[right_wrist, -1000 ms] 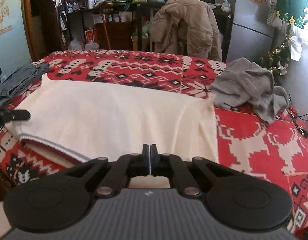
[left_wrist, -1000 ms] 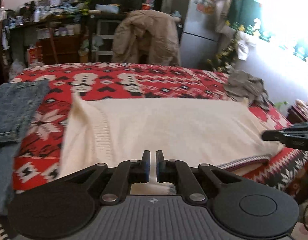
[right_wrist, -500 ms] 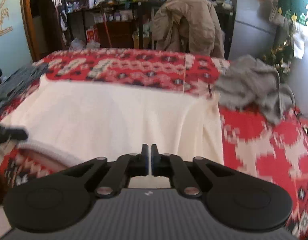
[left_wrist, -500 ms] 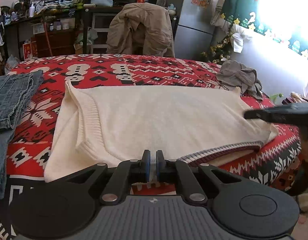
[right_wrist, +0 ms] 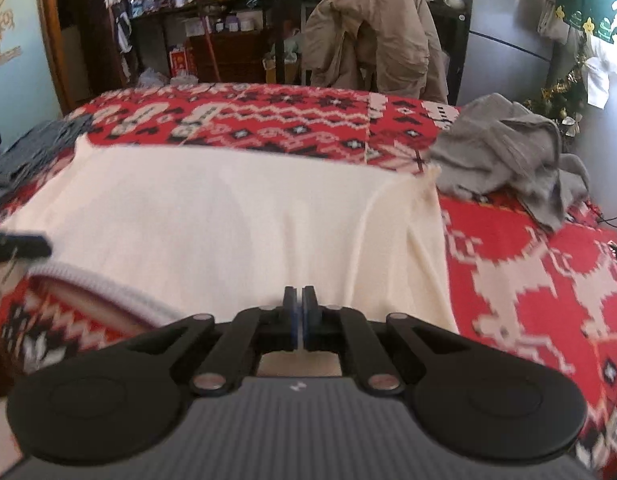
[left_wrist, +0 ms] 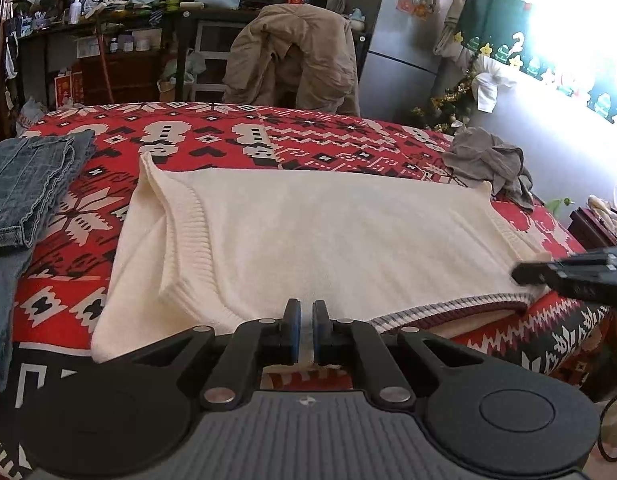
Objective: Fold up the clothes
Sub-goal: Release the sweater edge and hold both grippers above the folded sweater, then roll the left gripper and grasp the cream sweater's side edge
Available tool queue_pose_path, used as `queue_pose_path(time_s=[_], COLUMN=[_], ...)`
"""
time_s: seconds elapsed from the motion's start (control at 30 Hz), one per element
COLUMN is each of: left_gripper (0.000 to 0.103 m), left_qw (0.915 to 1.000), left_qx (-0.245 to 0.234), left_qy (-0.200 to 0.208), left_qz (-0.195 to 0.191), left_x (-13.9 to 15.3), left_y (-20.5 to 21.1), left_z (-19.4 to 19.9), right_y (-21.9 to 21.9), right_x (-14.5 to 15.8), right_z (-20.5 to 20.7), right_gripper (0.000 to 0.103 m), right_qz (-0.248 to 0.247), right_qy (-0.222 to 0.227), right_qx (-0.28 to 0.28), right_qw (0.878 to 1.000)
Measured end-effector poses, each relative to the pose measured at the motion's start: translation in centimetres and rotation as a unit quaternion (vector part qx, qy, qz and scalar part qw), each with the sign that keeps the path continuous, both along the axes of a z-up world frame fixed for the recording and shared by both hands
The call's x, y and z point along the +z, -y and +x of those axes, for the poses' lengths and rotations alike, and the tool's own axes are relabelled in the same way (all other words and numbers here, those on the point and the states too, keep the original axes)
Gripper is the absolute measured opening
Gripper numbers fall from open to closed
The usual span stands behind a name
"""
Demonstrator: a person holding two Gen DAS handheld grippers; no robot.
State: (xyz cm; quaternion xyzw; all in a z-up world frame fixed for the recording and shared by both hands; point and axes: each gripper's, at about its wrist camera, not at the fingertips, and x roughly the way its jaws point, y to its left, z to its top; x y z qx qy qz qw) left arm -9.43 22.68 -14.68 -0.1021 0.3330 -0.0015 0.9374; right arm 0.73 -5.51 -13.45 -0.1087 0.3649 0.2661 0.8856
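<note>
Cream knit fills the middle of the left wrist view: a sweater [left_wrist: 308, 232] lies spread across a bed covered by a red, white and black patterned blanket [left_wrist: 268, 140]. The left claw [left_wrist: 306, 330] has its jaws pinched almost together on the sweater's near edge. Folded jeans [left_wrist: 28, 184] lie to the left, a crumpled grey garment [left_wrist: 488, 164] at the far right corner. Behind the bed, a tan coat [left_wrist: 292, 56] hangs over a chair, beside cluttered shelves [left_wrist: 100, 8] and a grey fridge [left_wrist: 404, 36].

In the right wrist view, which is somewhat blurred, the right claw [right_wrist: 299, 318] is likewise clamped on the sweater's [right_wrist: 228, 220] near edge, close to its right side. The grey garment [right_wrist: 508, 152] touches the sweater's far right corner, and the blanket [right_wrist: 528, 280] shows white reindeer.
</note>
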Motion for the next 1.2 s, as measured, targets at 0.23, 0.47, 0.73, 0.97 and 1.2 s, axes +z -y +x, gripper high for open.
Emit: queue_pose_path(time_s=[0.23,0.47,0.73,0.97,1.2], left_gripper=[0.006,0.006,0.006,0.006,0.012], left_qw=[1.0000,0.9998,0.9975,0.9965,0.9931], left_qx=[0.008,0.016,0.070,0.081,0.114], left_qy=[0.000,-0.001,-0.002,-0.024,-0.002], left_qz=[0.005,0.010,-0.009,0.002,-0.030], left_x=[0.2,0.3,0.8,0.4,1.4], left_y=[0.1,0.1,-2.4,-2.4,-3.0], left_z=[-0.3,-0.5,2.4,2.0,-2.9], right_y=[0.0,-2.5,-1.3,-2.0,-2.0], right_x=[1.6,0.6,0.0,0.1,0.2], right_z=[-1.6,-1.5,-1.5,-1.6,-1.6], right_gripper=[0.003,0.003,0.003,0.007,0.007], right_qz=[0.026,0.019,0.030,0.013,0.016], right_qy=[0.007,-0.004,-0.016,-0.010,-0.013], right_qx=[-0.002,0.024,0.015,0.020,0.021], right_qw=[1.000,1.000,0.999,1.000,1.000])
